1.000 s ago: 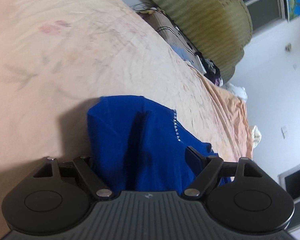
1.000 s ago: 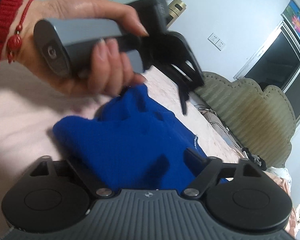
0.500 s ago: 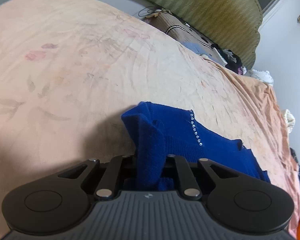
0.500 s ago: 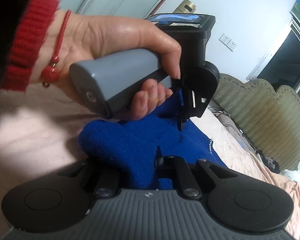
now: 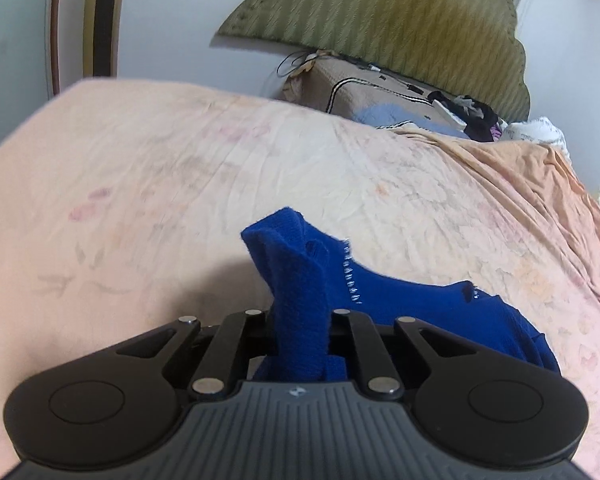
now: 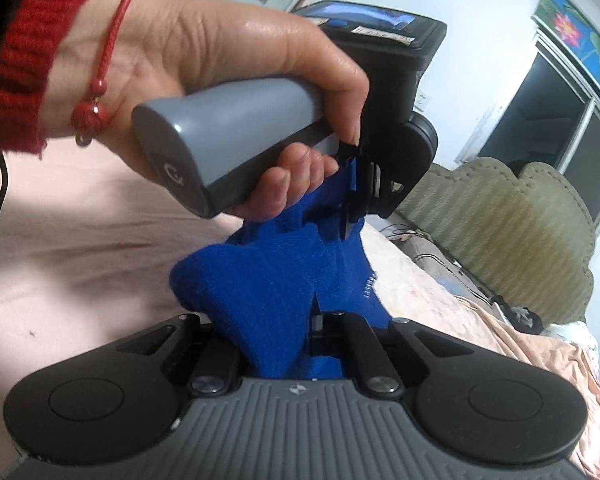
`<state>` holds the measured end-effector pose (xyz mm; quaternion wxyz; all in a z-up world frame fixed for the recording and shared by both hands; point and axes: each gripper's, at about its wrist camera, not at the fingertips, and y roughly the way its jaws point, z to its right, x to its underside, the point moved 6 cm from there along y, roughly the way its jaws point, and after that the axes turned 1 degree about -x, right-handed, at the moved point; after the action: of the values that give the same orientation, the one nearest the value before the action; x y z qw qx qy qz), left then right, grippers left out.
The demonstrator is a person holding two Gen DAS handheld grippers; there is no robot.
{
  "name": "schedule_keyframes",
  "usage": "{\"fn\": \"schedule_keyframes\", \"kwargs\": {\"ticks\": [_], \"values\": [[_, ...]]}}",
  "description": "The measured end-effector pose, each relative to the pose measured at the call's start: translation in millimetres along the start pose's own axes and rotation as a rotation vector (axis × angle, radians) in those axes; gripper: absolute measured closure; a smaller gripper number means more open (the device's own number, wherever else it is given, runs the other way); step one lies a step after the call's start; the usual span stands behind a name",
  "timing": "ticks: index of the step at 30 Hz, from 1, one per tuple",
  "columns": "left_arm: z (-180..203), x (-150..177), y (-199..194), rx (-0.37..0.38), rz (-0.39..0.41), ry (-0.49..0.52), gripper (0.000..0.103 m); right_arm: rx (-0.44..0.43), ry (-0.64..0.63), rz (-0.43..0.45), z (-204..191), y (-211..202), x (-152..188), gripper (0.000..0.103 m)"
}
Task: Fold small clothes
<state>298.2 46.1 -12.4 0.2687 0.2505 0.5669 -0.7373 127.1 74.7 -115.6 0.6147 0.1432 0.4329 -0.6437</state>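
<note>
Both grippers, L [image 5: 300, 320] & R [image 6: 288, 320], have jaws clenched on blue sweater [image 5: 400, 304]. It's lifted partly off bed [image 5: 180, 184].

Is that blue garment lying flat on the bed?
No. The blue garment is bunched and lifted, pinched by left gripper and right gripper.

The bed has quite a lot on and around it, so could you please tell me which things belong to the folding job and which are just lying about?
Part of the job:
- blue knitted garment
- left gripper, jaws shut on it
- right gripper, jaws shut on it
- peach bedsheet, the work surface

Just lying about:
- green headboard
- clutter of dark clothes and cables
- window
</note>
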Motion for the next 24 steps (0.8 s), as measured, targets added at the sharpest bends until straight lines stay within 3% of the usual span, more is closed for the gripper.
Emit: {"fn": "schedule_keyframes", "kwargs": {"ticks": [24], "values": [[157, 7, -6, 0.008, 0.045, 0.211, 0.092, 0.152, 0.183, -0.042, 99, -63, 75, 0.095]]}}
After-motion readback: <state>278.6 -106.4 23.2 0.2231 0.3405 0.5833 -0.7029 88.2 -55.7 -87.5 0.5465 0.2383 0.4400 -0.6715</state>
